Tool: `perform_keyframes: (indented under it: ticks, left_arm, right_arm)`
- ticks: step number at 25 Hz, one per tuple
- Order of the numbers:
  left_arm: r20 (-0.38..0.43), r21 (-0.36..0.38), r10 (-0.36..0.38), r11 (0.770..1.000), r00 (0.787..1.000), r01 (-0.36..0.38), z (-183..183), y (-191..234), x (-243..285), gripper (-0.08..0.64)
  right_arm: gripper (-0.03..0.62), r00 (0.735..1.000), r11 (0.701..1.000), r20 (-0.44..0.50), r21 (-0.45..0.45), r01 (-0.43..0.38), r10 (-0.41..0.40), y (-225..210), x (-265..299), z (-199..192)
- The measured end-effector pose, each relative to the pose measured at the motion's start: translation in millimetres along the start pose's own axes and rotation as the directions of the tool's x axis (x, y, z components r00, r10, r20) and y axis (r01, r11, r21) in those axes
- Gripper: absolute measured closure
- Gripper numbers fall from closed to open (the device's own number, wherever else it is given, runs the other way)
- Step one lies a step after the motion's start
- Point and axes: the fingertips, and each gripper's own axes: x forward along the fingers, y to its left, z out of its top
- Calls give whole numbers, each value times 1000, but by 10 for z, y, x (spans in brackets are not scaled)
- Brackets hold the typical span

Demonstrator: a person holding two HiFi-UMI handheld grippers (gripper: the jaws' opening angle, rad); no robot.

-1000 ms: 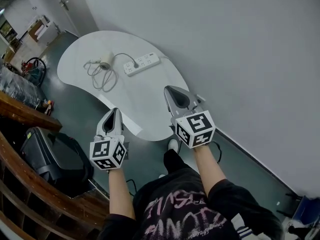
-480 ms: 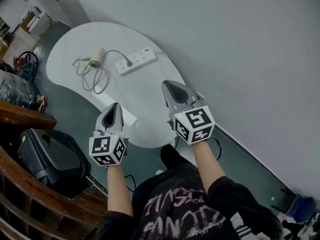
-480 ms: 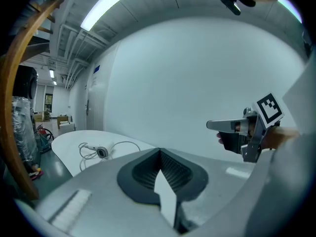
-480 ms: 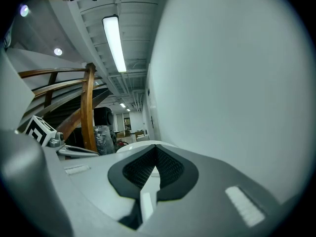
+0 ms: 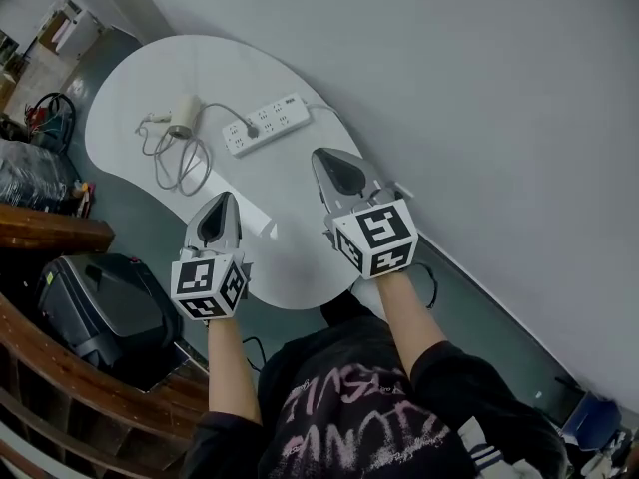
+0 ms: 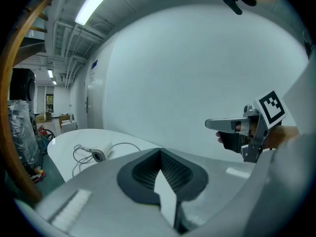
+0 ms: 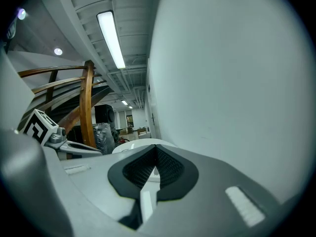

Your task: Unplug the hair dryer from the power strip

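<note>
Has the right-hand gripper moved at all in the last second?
Yes. The right gripper has edged forward over the table, closer to the power strip.

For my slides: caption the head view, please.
Shut and empty, the left gripper and right gripper hover over a white table; the hair dryer is plugged into the power strip.

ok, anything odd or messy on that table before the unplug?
Nothing stands out. The hair dryer lies on the white table, its cord in loose loops beside it, plug seated in the power strip. Left gripper and right gripper are both shut and empty, short of them.
</note>
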Motion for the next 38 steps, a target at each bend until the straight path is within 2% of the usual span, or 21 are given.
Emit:
perform_keyframes:
  ticks: [7, 19, 29, 38]
  left_arm:
    - [-6, 26, 32, 999, 999, -32, 162, 30, 242, 560]
    - [23, 45, 84, 995, 996, -85, 357, 95, 224, 560]
    - [59, 38, 78, 996, 995, -81, 470, 255, 249, 560]
    - [46, 19, 55, 998, 997, -56, 386, 433, 418, 560]
  right_arm:
    - [572, 999, 999, 6, 7, -54, 54, -121, 280, 77]
    - [571, 995, 996, 29, 15, -91, 91, -127, 367, 181]
    - [571, 996, 998, 50, 0, -68, 68, -93, 443, 278]
    - [571, 999, 999, 23, 13, -46, 46, -94, 646, 169]
